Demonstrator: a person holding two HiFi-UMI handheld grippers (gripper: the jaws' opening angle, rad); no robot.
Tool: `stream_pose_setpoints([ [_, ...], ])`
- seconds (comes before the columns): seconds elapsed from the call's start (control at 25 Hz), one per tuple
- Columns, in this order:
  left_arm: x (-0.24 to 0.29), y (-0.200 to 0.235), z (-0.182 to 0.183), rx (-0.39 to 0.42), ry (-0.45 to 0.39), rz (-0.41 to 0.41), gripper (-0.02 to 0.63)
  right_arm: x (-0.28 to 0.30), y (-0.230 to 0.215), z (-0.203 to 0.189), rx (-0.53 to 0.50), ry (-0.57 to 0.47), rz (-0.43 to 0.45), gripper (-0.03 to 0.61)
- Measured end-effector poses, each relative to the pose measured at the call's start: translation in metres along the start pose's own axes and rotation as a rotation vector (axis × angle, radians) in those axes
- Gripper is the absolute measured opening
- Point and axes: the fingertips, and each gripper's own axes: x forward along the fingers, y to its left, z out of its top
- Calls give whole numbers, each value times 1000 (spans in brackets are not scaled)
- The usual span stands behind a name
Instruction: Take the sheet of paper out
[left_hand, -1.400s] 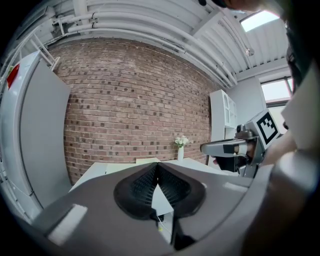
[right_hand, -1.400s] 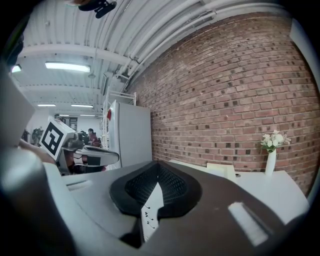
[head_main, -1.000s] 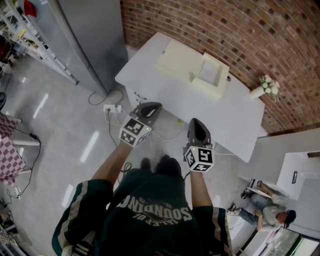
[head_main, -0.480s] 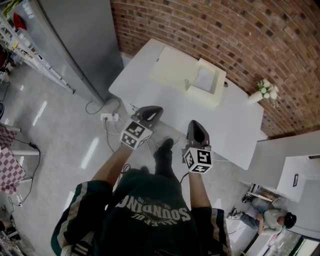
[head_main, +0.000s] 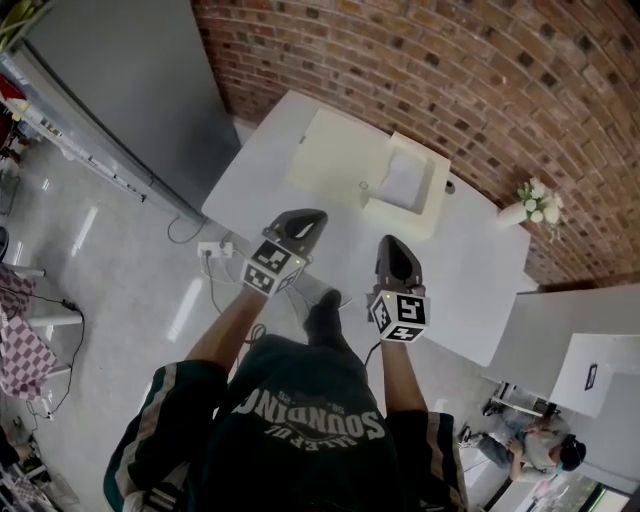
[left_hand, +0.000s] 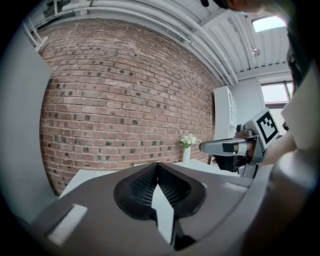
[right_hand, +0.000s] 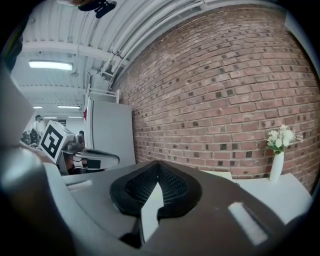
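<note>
Paper shows as a pale sheet (head_main: 405, 173) lying in the open, sunken tray at the right end of a cream-coloured machine (head_main: 338, 152). The machine stands along the far edge of the white table (head_main: 470, 270), close under the brick wall (head_main: 480, 70). Whether the sheet lies loose or is tucked under anything is too small to tell.

Both tools are at the table's near edge, well apart from the machine and the sheet. The left gripper (head_main: 308, 216) sits toward the near left corner, and its own view shows the ribbed pads pressed together with nothing between them. The right gripper (head_main: 392, 244) is just beside it over the middle of the near edge. Its jaws are likewise closed tight and empty. Both point across the table toward the wall.

Each gripper carries a marker cube (head_main: 272, 266) printed with black-and-white square patterns, which hold no readable words.

The person's dark shirt (head_main: 300, 420) bears large pale letters that seem to read "SOUNDING", seen upside down. A smaller line beside them is too fine to read.

A white vase (head_main: 515, 213) of pale flowers stands at the table's far right corner. No label or brand can be made out on the machine.
</note>
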Motion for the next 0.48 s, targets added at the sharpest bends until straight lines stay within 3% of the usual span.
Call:
stream_pose_setpoints([
  [0.48,113,34,35,-9,28,-7,11,73,-97,34,16,-5,-9,0],
])
